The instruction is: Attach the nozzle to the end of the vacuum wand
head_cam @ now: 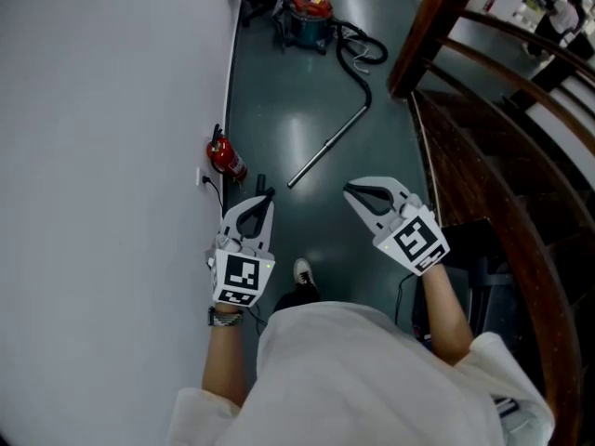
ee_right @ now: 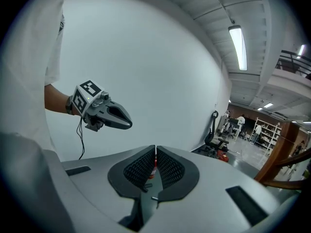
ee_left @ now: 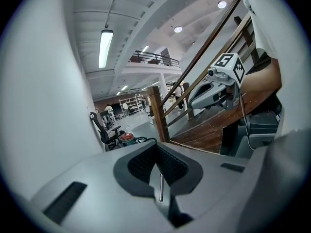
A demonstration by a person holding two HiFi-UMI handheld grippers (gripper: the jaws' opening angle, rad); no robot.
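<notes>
The silver vacuum wand [head_cam: 327, 147] lies slantwise on the dark floor, its far end joined to a black hose [head_cam: 361, 61] that runs to a red and dark vacuum cleaner [head_cam: 307, 17]. My left gripper [head_cam: 267, 196] and right gripper [head_cam: 350, 191] are held side by side above the floor, short of the wand's near end, both shut and empty. In the left gripper view the shut jaws [ee_left: 156, 147] frame a sliver of the wand [ee_left: 161, 186]. The right gripper's shut jaws [ee_right: 155, 149] point towards the wall. A small dark piece [head_cam: 261, 180] lies by the left tip; I cannot tell what it is.
A white wall [head_cam: 102, 137] runs along the left, with a red fire extinguisher [head_cam: 226, 159] at its foot. A wooden staircase with a railing [head_cam: 483, 147] rises on the right. An office chair [ee_left: 103, 129] stands beyond the vacuum cleaner. The person's shoe [head_cam: 303, 270] shows below the grippers.
</notes>
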